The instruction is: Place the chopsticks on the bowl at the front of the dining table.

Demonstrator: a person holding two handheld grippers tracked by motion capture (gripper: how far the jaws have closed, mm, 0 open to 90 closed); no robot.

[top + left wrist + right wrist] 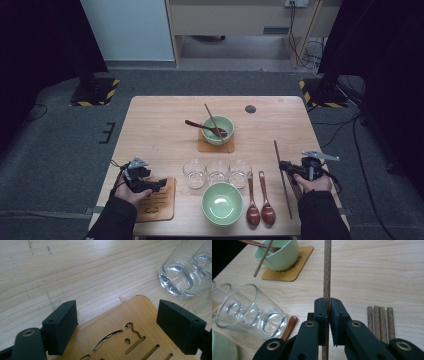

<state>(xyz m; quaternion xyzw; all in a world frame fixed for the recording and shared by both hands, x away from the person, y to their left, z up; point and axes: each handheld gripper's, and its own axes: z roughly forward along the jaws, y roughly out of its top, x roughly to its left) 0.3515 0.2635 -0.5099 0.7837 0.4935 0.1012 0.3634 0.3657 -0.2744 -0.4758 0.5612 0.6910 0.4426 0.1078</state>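
One place setting is judged complete at the far side of the counter (150,125): a green bowl (218,130) stands on a wooden coaster (202,147), with a brown spoon (200,125) and a chopstick (212,120) resting in it.

A second setting is in progress at the near edge. A second green bowl (222,203) stands directly on the counter, not on a coaster. Three glasses (217,172) are lined up just behind it, and two brown spoons (260,210) lie just to its right.

The right tool (328,312) is closed on a single dark chopstick (327,270), which is gripped along its length between the jaws; in the high view this chopstick lies along the right side of the counter, near the spoons. Four stick ends (380,320) are seen on the counter beside it in the right gripper view; these are probably further chopsticks, though the ends alone do not confirm it.

The left tool (117,322) is held wide over a cut-out wooden coaster (130,327) at the near left; the jaws stand either side of its corner without pressing on it.

Remaining work is judged to include placing the held chopstick and seating the near bowl on the coaster.
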